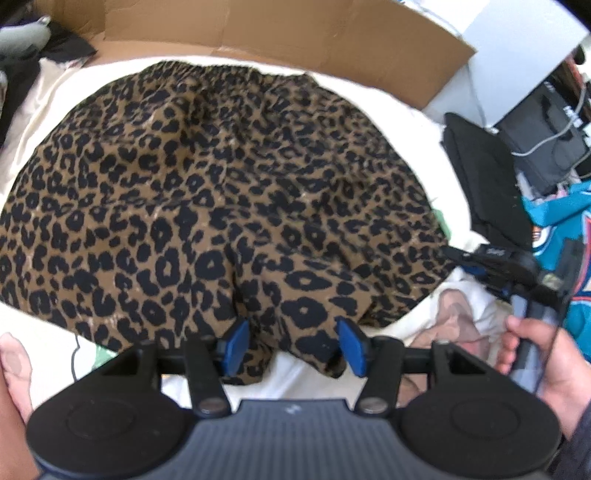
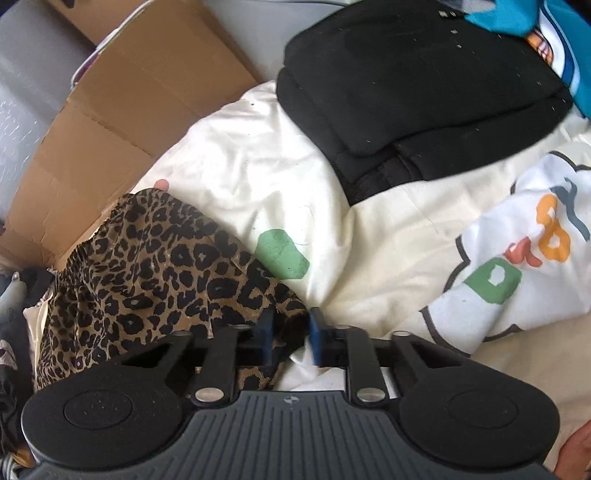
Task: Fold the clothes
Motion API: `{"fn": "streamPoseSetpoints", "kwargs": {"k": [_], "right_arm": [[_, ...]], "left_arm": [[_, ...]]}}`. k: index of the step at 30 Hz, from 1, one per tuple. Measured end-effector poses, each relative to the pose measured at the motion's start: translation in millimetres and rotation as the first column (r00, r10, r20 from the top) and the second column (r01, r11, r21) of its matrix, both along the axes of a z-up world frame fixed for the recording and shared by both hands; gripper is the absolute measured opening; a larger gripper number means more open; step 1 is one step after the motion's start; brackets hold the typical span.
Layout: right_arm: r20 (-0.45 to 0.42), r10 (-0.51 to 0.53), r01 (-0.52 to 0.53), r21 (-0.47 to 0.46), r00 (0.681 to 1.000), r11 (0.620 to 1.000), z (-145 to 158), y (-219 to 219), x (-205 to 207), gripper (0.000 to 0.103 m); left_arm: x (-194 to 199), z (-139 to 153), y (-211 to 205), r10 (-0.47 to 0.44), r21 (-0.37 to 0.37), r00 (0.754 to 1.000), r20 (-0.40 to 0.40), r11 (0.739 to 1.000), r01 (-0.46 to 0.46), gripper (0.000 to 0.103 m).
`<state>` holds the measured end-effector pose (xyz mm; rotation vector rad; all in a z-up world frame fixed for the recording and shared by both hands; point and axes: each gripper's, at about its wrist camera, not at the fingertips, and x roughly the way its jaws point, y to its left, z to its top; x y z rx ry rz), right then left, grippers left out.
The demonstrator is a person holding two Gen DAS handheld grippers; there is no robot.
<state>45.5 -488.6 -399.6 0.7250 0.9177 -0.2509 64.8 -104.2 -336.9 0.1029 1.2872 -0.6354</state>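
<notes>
My left gripper (image 1: 293,341) stands with its blue pads (image 1: 234,341) apart over the near hem of the leopard-print garment (image 1: 221,192); cloth bunches between them, but I cannot tell whether either pad presses on it, so I count it as released. My right gripper (image 2: 290,334) is clenched on the garment's corner (image 2: 159,273), a dark fold of the print caught between its blue pads (image 2: 264,332).

The leopard-print garment lies spread flat on the cream bedcover (image 1: 48,110), its gathered waistband at the far edge. Beyond the garment a flattened cardboard sheet (image 1: 295,33) leans behind the bedcover. To the garment's right, well apart from it, a folded black garment (image 2: 417,92) rests on the bedcover, with a teal jersey (image 1: 554,214) just past it. Near the right gripper, on the side away from the leopard print, a white piece with coloured letters (image 2: 517,258) lies crumpled.
</notes>
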Motion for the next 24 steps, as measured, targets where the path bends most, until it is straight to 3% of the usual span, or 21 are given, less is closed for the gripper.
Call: {"fn": "streamPoseSetpoints", "kwargs": {"k": [6, 11, 15, 18, 24], "right_arm": [[0.016, -0.044, 0.043, 0.029, 0.999, 0.999, 12, -5, -3, 0.003], [0.055, -0.051, 0.050, 0.029, 0.997, 0.998, 27, -4, -3, 0.002], [0.073, -0.047, 0.045, 0.029, 0.996, 0.999, 35, -4, -1, 0.002], [0.075, -0.033, 0.031, 0.028, 0.997, 0.999, 34, -3, 0, 0.003], [0.066, -0.045, 0.040, 0.069, 0.997, 0.997, 19, 3, -2, 0.006]], "left_arm": [[-7, -20, 9, 0.110, -0.038, 0.991, -0.070, 0.993, -0.113, 0.058], [-22, -28, 12, 0.129, -0.067, 0.989, -0.071, 0.989, -0.134, 0.058], [-16, -33, 30, 0.256, -0.152, 0.959, -0.124, 0.950, -0.273, 0.057], [-14, -29, 36, 0.268, -0.188, 0.954, -0.137, 0.938, -0.290, 0.057], [-14, -40, 37, 0.319, -0.160, 0.928, -0.194, 0.923, -0.351, 0.058]]}}
